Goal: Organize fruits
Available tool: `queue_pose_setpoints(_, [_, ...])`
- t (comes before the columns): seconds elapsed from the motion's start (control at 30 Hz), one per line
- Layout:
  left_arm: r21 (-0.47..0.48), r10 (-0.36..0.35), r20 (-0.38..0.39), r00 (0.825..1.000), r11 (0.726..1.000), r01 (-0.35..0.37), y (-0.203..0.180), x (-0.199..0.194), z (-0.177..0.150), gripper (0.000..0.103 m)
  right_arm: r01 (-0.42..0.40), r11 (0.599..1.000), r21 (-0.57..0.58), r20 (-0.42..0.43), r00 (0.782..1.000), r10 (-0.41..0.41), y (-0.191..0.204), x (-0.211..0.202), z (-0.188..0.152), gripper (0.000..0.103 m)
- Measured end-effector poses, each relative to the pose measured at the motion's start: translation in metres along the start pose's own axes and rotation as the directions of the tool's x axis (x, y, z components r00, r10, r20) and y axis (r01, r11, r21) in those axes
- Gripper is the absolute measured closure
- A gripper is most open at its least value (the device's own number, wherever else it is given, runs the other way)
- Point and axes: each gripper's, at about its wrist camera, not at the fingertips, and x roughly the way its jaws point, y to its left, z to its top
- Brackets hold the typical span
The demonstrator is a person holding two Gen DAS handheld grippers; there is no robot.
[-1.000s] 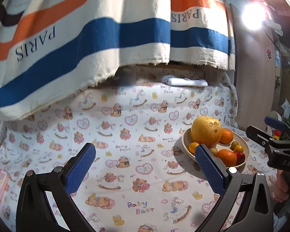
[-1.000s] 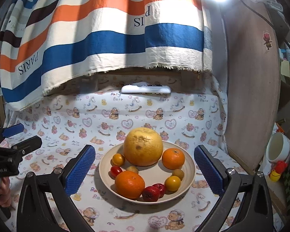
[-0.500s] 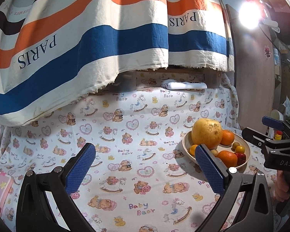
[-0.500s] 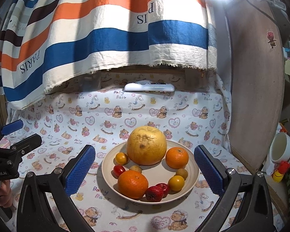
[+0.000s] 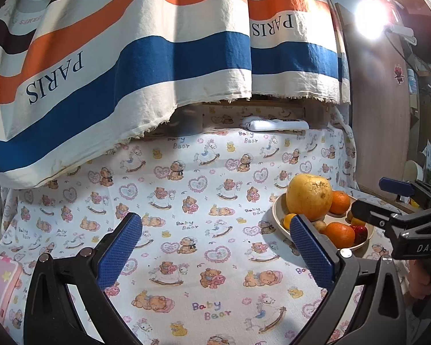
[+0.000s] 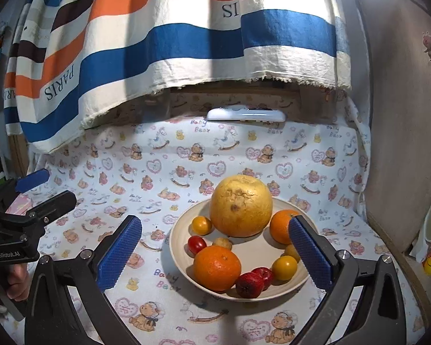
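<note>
Both tongs gape empty: plate (image 6: 296, 290) of fruit lies between right gripper (image 6: 215, 253) fingers, right of left gripper (image 5: 215, 254).

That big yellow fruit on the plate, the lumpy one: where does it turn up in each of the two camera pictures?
Left wrist view: the big yellow fruit sits at the right, on the plate, just above the gripper's right finger.
Right wrist view: the same fruit is right of centre, at the back of the plate.
Shared landmark: the white remote-like device at the back of the bear-print cloth.
</note>
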Motion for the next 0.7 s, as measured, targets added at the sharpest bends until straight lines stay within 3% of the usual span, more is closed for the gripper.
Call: queue_pose_setpoints(0.7, [-0.007,0.005,0.000,1.000,1.000,-0.005,0.0012,0.0010,0.0005,0.001,0.000,1.000,-0.009,0.025,1.000,0.000,-0.0003,-0.0035,0.0009,0.000])
